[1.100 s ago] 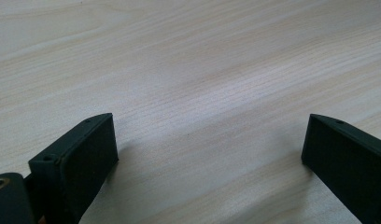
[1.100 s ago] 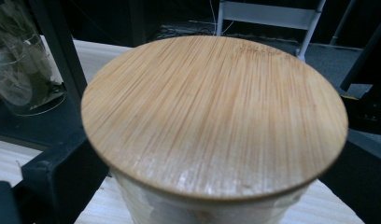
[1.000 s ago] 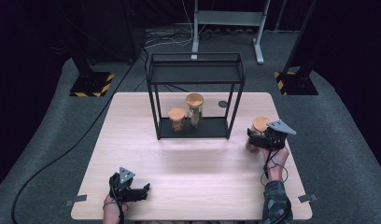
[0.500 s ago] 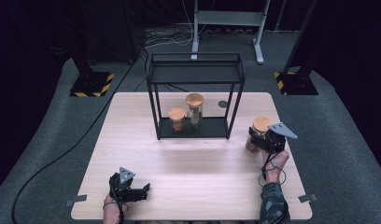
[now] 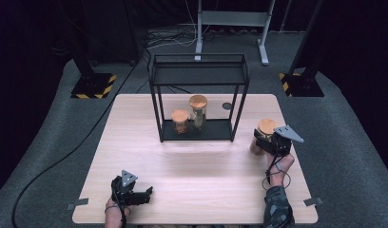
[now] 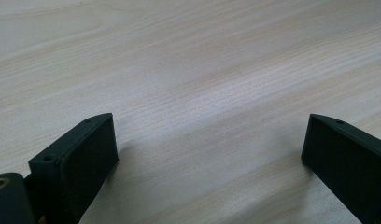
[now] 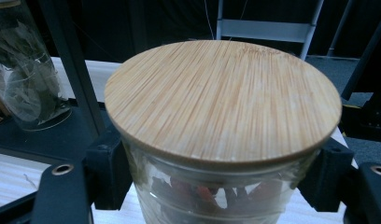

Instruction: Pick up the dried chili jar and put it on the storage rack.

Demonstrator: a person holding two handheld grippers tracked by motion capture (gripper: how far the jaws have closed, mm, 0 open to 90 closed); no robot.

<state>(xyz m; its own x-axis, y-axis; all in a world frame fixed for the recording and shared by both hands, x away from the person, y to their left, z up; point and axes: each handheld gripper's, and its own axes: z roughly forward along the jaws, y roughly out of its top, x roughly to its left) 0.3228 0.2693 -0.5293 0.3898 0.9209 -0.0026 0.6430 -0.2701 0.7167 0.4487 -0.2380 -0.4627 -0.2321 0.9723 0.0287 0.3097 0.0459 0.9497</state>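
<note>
A glass jar with a round bamboo lid (image 7: 223,98) stands near the table's right edge, and something reddish shows through its glass. My right gripper (image 7: 212,179) is shut on this jar just under the lid, one jaw on each side. From above, the jar (image 5: 266,127) sits in front of the right gripper (image 5: 260,141), right of the rack. My left gripper (image 5: 147,193) rests low at the table's front left, open. Its jaws (image 6: 209,149) stand wide apart over bare wood with nothing between them.
A black wire-frame rack (image 5: 198,61) stands at the middle back of the wooden table (image 5: 197,171). On its lower shelf are a short jar (image 5: 179,119) and a taller jar (image 5: 198,110) with dried leaves. A small dark disc (image 5: 226,106) lies behind the rack.
</note>
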